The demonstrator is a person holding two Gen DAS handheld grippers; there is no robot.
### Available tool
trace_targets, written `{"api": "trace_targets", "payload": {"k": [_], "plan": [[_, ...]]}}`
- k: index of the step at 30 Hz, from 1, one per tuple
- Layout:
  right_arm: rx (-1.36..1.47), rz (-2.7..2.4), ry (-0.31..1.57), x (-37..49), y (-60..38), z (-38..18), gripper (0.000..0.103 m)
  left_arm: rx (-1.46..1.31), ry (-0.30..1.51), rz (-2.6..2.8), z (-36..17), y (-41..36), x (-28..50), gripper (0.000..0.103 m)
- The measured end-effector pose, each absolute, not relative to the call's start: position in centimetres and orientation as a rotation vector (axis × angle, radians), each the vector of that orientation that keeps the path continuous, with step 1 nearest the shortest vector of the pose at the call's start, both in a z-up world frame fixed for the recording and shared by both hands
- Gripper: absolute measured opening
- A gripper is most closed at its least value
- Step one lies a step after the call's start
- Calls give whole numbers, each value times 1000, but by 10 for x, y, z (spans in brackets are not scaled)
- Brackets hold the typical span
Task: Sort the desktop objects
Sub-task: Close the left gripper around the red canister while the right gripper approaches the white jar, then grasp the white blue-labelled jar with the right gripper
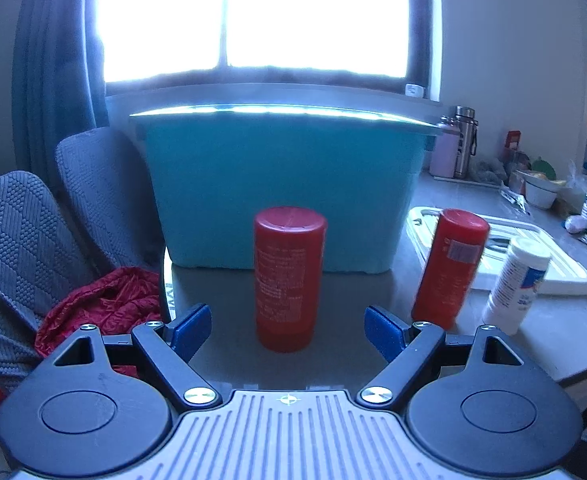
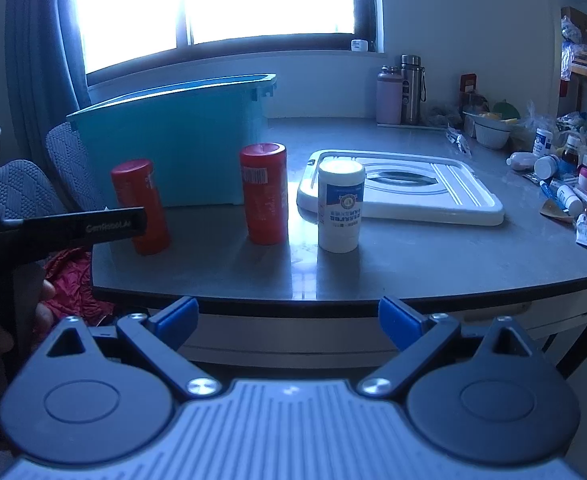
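Grey and glossy, the surface point(image 2: 413, 264) carries three upright canisters in front of a bright window. Nearest, the left gripper point(image 1: 287, 330) has its blue pads wide apart and empty, just short of the first red canister point(image 1: 289, 280), which stands straight ahead between the pad lines. Ahead and to its right are a second red canister point(image 1: 449, 268) and a white bottle point(image 1: 517, 284). The right gripper point(image 2: 289, 324) hangs off the surface edge, pads spread with nothing between them; the white bottle point(image 2: 340, 206) stands well ahead of it. Beyond the bottle lies a white lid point(image 2: 453, 196). Farthest, behind the red canisters, sits a teal bin point(image 1: 285, 184).
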State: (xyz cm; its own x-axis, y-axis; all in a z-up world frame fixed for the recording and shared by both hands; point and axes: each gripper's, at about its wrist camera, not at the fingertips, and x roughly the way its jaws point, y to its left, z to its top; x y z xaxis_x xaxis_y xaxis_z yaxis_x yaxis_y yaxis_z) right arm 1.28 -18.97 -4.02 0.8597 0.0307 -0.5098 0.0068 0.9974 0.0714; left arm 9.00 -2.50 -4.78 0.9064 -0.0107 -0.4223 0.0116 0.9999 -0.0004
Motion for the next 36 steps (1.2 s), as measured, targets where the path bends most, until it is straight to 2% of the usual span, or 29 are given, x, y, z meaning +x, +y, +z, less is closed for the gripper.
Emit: {"api": "trace_targets", "payload": {"k": [27,30,32,33,36], "plan": [[76,-21,561,59,-193,-59,98,-5,444,-1,-67,-33,190,85],[74,-19,565,63,-193,-62,98,-21,463,-8,-71,-35,198,83],[75,-20,570,64,-194,-63,98,-14,458,2,-74,-37,200,54],[76,-21,572,65,-195,-64,98,6,456,25,-75,-38,200,50],[88,-23,570,67,-197,-64,98,-13,469,23,-74,-36,201,50]]}}
